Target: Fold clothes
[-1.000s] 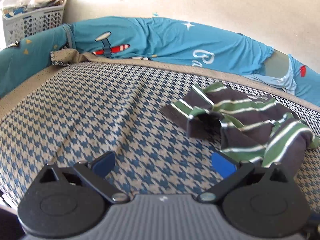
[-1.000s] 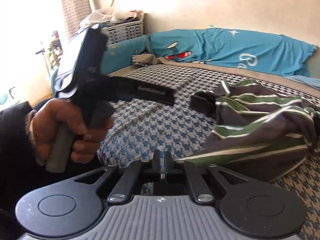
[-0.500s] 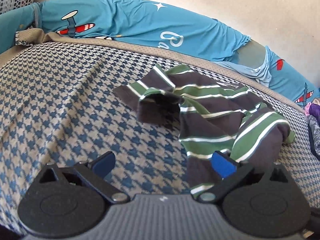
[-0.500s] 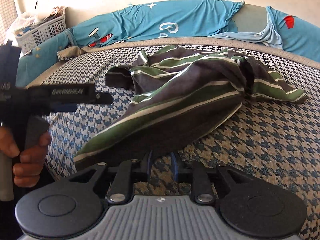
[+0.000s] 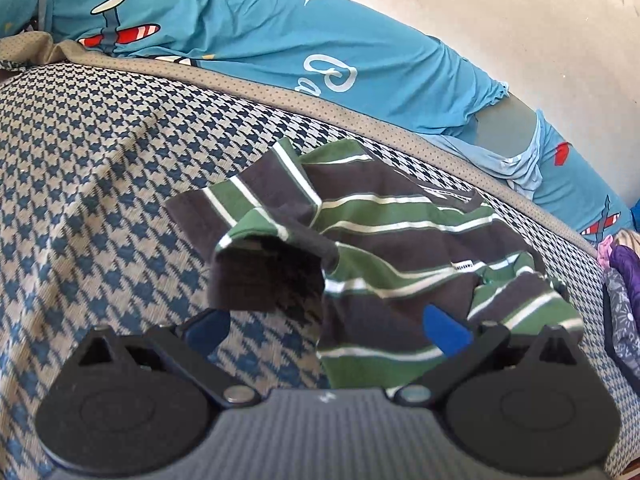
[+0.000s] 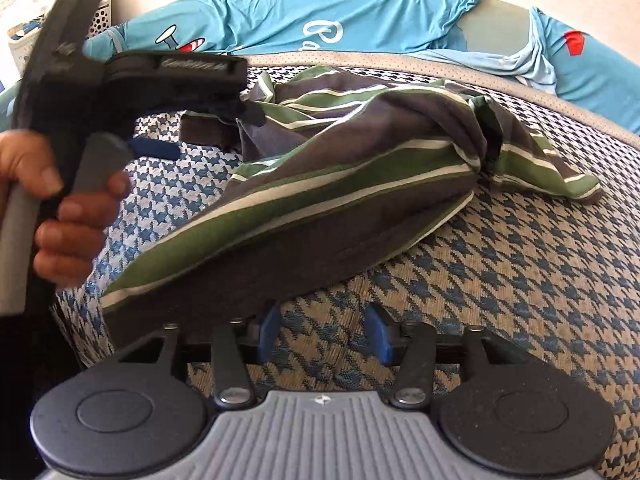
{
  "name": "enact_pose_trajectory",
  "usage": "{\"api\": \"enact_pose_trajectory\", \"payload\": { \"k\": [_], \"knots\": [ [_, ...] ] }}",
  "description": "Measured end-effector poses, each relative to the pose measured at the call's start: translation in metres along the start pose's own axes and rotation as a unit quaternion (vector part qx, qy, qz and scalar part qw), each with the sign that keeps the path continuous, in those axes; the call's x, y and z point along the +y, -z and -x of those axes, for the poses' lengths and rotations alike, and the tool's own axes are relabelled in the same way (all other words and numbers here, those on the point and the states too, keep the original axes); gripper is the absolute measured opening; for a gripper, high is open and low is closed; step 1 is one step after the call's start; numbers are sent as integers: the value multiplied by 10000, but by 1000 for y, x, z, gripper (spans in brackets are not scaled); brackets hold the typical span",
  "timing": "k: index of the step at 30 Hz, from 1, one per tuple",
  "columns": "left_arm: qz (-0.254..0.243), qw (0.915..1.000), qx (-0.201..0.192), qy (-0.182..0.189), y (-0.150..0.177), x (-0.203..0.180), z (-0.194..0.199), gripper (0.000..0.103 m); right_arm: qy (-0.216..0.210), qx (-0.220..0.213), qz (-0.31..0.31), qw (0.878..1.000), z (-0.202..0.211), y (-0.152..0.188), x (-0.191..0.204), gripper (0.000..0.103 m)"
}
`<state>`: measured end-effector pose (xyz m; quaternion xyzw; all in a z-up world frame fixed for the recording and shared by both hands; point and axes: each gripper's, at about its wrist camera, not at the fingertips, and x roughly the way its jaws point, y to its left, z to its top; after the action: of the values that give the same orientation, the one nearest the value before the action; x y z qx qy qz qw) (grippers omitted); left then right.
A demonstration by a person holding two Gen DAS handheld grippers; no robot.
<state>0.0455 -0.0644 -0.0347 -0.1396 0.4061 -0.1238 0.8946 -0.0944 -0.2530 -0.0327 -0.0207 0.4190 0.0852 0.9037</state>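
The right gripper [image 6: 322, 334] points down at the bed with its blue pads [image 6: 376, 334] parted; its jaws have just been opening, and only patterned cover shows in the gap between them. The near hem of the striped shirt [image 6: 320, 200] lies just above the left pad, seemingly brushing it, though the fisheye makes it hard to say whether cloth and pad touch.

The left gripper [image 5: 324, 326] hangs with its jaws spread wide, gripping nothing. One blue pad stands over the bare cover, the other over the shirt's lower edge, and the garment's near corner lies between them. From the right wrist camera this same tool is seen from the side, black and angular, held by the person's left hand [image 6: 60, 208] around a grey handle, its tip over the shirt's far left end.

The shirt [image 5: 400, 248] is soft knit, dark brown-grey with broad green bands edged in thin white lines. It lies crumpled, a sleeve flipped over at the left, folds bunched toward the right, a small white label showing near its middle.

Beneath it the bed cover [image 5: 100, 200] is a coarse woven houndstooth in blue and beige with a dotted tan border. Along the wall runs a smooth turquoise sheet [image 5: 240, 40] printed with aeroplanes and stars. A white perforated laundry basket [image 6: 100, 16] stands at the far left.
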Motion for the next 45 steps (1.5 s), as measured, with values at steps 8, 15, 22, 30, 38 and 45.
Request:
{"api": "enact_pose_trajectory", "payload": {
  "k": [8, 15, 22, 30, 38, 45],
  "knots": [
    [222, 9989, 188, -379, -15, 4, -24, 103, 37, -24, 214, 9998, -5, 3, 7, 71],
    [176, 9974, 237, -653, -21, 0, -38, 103, 81, -57, 274, 9996, -10, 2, 10, 80],
    [37, 9961, 254, -849, -26, -10, -46, 97, 116, -86, 290, 9995, -14, 1, 11, 87],
    [-287, 9946, 189, -978, -24, -19, -47, 50, 129, -89, 292, 9995, -19, -1, 12, 92],
    [-621, 9915, -198, -1125, -25, -28, -37, 14, 127, -74, 271, 9995, -19, -2, 12, 94],
    [-752, 9806, -620, -1703, -45, -22, -26, 13, 119, -62, 242, 9996, -18, -2, 12, 94]
  ]
}}
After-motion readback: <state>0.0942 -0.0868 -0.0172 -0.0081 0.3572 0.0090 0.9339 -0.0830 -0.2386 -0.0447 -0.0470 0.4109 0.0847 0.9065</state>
